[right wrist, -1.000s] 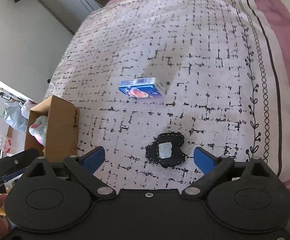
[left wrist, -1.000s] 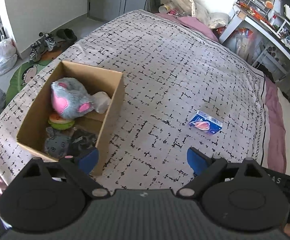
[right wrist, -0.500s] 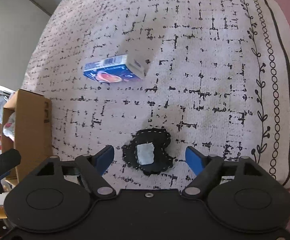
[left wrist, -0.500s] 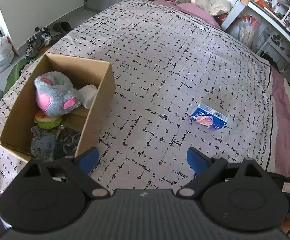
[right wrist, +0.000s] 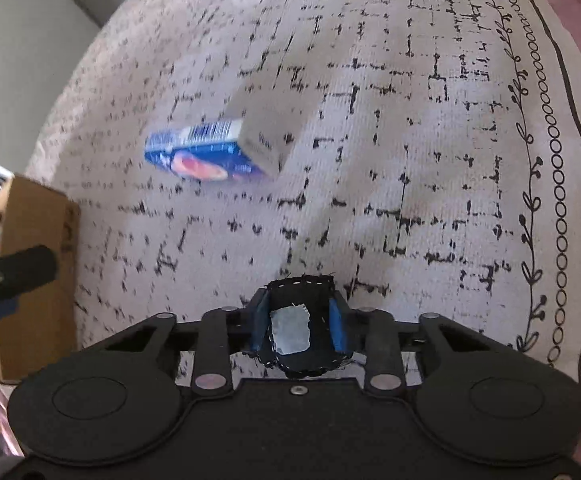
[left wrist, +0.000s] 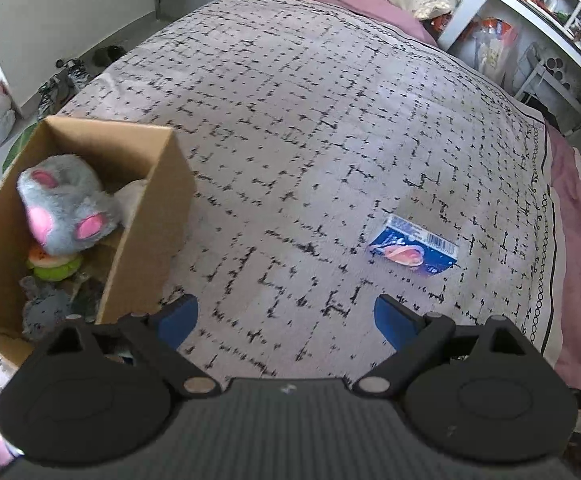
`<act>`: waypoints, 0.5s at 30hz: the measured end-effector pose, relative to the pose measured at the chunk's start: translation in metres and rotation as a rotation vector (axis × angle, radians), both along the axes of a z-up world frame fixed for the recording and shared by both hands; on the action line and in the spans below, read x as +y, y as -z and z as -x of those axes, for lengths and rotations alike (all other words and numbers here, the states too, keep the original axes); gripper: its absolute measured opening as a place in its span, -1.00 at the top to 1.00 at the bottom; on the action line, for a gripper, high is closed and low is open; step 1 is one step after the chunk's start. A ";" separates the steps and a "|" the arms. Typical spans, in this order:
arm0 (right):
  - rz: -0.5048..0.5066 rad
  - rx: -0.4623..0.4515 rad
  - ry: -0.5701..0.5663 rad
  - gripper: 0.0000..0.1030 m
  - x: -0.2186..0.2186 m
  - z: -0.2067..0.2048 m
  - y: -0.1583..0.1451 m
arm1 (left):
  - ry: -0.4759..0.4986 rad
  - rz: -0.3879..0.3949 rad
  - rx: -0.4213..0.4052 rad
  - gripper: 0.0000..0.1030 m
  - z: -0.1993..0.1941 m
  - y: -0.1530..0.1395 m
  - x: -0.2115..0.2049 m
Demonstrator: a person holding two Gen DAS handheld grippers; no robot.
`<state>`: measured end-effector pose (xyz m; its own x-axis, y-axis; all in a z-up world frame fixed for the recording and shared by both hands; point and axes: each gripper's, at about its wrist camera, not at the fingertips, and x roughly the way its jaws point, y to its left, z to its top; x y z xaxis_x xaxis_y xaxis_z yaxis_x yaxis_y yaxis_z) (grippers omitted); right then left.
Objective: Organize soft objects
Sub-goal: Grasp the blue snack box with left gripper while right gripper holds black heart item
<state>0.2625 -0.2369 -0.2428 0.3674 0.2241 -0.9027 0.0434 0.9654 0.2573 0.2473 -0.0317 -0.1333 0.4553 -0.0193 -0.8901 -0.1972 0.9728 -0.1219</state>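
Right tongs closing on the little black patch on the bed

The right gripper (right wrist: 297, 328) has its blue pads pressing on a small floppy black cloth patch with a grey square (right wrist: 296, 322), low at 6 o'clock on the speckled pale bedspread (right wrist: 410, 120). It is thin, so it could slip out or the bedspread could get pinched too. The left gripper (left wrist: 286, 316) is wide apart, holding nothing. The brown cardboard box of soft toys (left wrist: 146, 216) sits at 9 o'clock. The blue carton (right wrist: 206, 156) at 11 o'clock is too blurry to read.
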 end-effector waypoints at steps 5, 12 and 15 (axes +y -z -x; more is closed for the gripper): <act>-0.047 -0.041 0.070 0.45 -0.017 -0.004 -0.005 | 0.039 0.010 -0.039 -0.82 -0.013 0.008 -0.017; -0.084 -0.079 0.163 0.45 -0.042 -0.008 -0.009 | 0.131 0.079 -0.085 -0.83 -0.026 0.023 -0.042; -0.082 -0.086 0.188 0.45 -0.046 -0.008 -0.008 | 0.164 0.087 -0.109 -0.83 -0.027 0.027 -0.052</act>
<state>0.2709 -0.2830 -0.2350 0.4848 0.2156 -0.8476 0.1947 0.9182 0.3449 0.2744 -0.0837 -0.1603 0.5333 -0.1755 -0.8275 -0.0178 0.9757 -0.2184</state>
